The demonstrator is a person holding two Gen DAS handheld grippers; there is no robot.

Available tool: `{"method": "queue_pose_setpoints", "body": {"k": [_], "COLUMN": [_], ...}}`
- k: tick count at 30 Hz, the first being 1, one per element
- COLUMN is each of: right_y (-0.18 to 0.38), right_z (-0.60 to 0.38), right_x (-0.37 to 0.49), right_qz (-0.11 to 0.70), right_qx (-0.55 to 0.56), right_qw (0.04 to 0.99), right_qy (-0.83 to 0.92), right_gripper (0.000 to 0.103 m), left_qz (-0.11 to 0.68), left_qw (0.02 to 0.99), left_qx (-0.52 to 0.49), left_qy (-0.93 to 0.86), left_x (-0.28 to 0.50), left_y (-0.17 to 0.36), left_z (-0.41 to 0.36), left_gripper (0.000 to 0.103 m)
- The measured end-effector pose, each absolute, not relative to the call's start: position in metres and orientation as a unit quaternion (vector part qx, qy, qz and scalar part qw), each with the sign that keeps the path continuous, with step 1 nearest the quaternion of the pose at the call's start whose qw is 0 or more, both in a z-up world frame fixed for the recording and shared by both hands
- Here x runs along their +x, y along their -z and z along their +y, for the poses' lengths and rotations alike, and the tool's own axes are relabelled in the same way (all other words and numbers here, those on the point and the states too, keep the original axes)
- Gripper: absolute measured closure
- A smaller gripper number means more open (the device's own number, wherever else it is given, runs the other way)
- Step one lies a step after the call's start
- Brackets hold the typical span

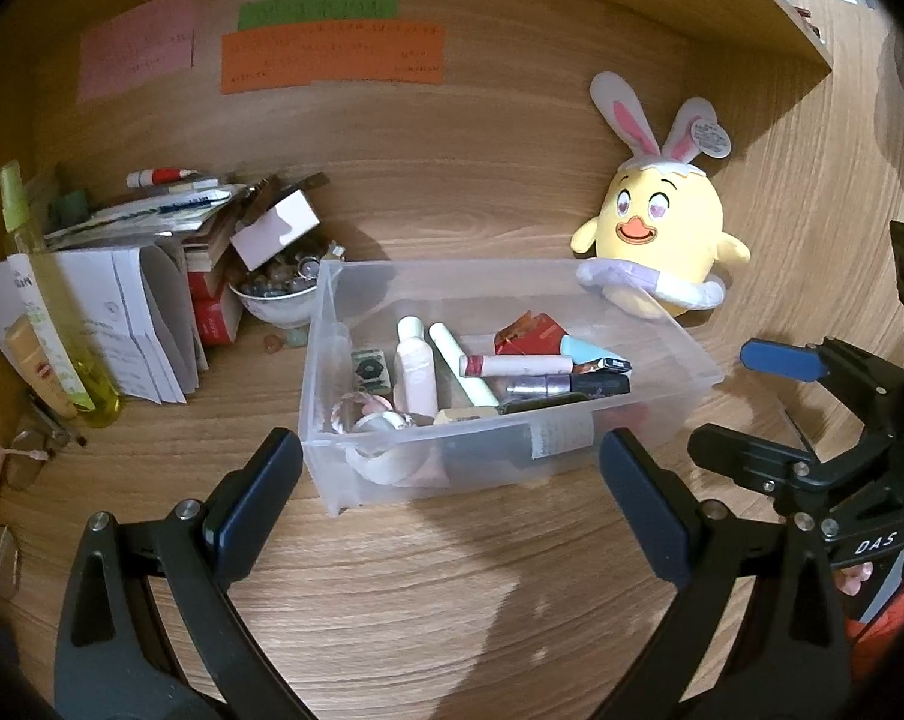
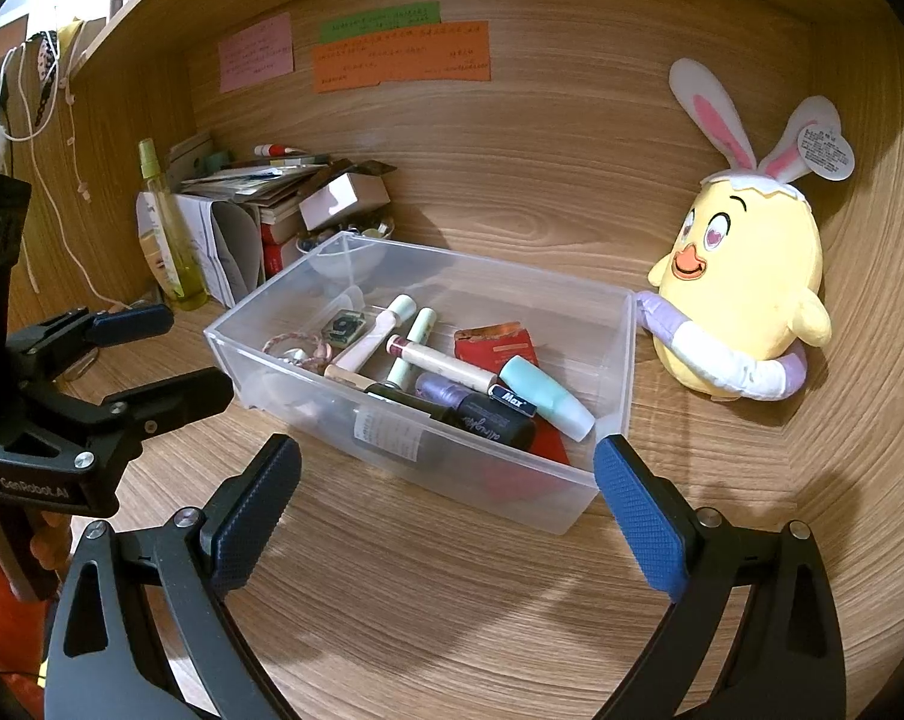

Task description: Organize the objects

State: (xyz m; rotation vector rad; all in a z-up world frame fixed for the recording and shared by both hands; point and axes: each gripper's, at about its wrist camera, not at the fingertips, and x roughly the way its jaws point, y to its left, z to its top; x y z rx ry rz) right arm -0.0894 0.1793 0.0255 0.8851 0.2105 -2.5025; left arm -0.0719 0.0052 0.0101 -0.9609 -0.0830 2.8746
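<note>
1. Clear plastic bin [image 2: 284, 354] sits on the wooden desk [image 2: 452, 600], middle of the scene, just far of both grippers; its long axis runs left-far to right-near in the right wrist view, and its open top faces up.
2. Far left: a yellow spray bottle [image 1: 62, 324] stands upright beside folded papers [image 1: 146, 324], a stack of books [image 1: 212, 276] and a small white bowl of beads [image 1: 278, 300], which stands just beside the bin's far left corner.
3. On the back wall, a pink note [image 2: 257, 52], a green note [image 2: 380, 21] and an orange note [image 2: 401, 57] carry handwriting too small to read.
4. Left gripper [image 1: 452, 510] hangs just near the bin's front wall, jaws spread wide, nothing between them. Its body reads "GenRobot.AI" in the right wrist view.
5. Inside the bin, lying flat and jumbled: a pink bottle [image 1: 414, 372], a white tube [image 1: 460, 372], a dark bottle with a white label [image 2: 392, 429] whose print is unreadable, a black cap with script lettering I cannot make out [image 2: 496, 426], a small item marked "Max" [image 2: 511, 401], a pale blue tube [image 2: 547, 399] pointing right-near, and a red packet [image 2: 499, 345].
6. Right gripper [image 2: 449, 525] sits near the bin's near right corner, blue pads wide apart and empty; "DAS" shows on its body in the left wrist view.
7. Far right: a yellow chick plush with rabbit ears [image 2: 745, 300] leans upright, its arm touching the bin's right rim, with a paper tag [image 2: 826, 150] of unreadable print on one ear.
</note>
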Motion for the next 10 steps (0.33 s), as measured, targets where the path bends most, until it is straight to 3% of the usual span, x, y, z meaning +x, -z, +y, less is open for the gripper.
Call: {"method": "queue_pose_setpoints", "body": {"k": [10], "right_y": [-0.0212], "right_z": [0.1829], "right_x": [-0.0936], "right_qz": [0.070], "right_qx": [0.331], "right_qw": [0.235], "right_qy": [0.911], "right_gripper": [0.005], "left_qz": [-0.026], "left_qw": [0.063], "left_qx": [-0.315], "left_qy": [-0.946], "left_x": [-0.0725], "left_y": [-0.0092], "left_z": [0.0094], "left_gripper": [0.002]}}
